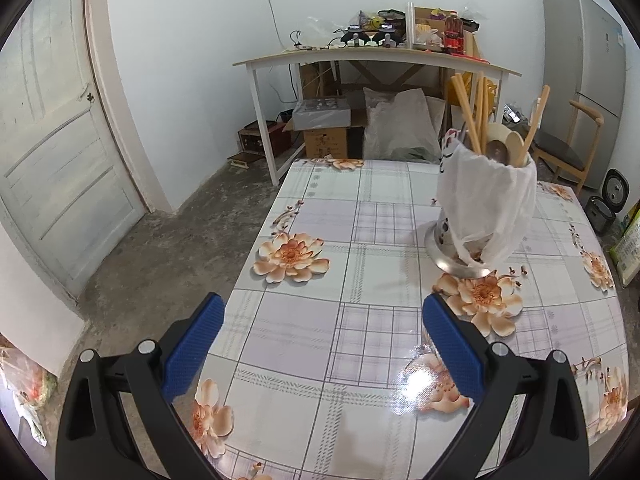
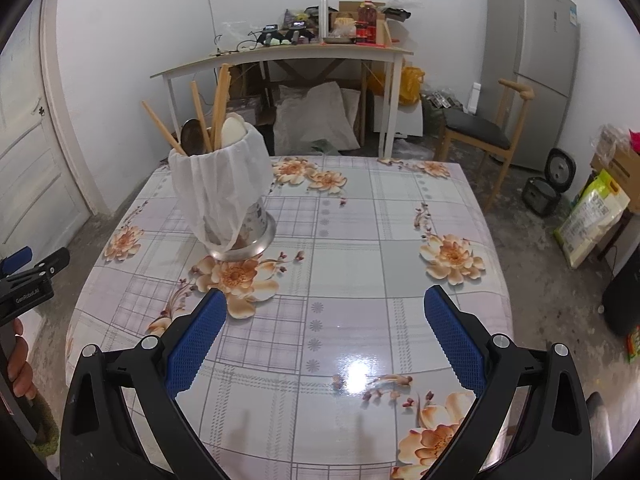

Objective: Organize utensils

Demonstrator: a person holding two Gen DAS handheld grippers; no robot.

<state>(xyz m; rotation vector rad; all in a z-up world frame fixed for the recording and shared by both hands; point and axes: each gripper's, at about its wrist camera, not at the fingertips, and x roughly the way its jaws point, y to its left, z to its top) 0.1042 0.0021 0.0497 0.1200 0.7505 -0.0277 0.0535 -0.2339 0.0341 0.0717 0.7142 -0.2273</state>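
Right wrist view: left tongs (image 2: pixel 24 268) at far left edge, spread not discernible here; utensil holder (image 2: pixel 224 196), plastic-wrapped, holding chopsticks (image 2: pixel 220 100) and spoons, far left on table (image 2: pixel 360 240); right tongs (image 2: pixel 324 334) wide, empty. Task apparently finished: nothing loose.

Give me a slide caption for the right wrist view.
Open right claw hovers over floral table, utensil holder ahead at left.

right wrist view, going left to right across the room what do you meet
door → utensil holder wrapped in a white bag → white desk → wooden chair → fridge → rice cooker → rice sack
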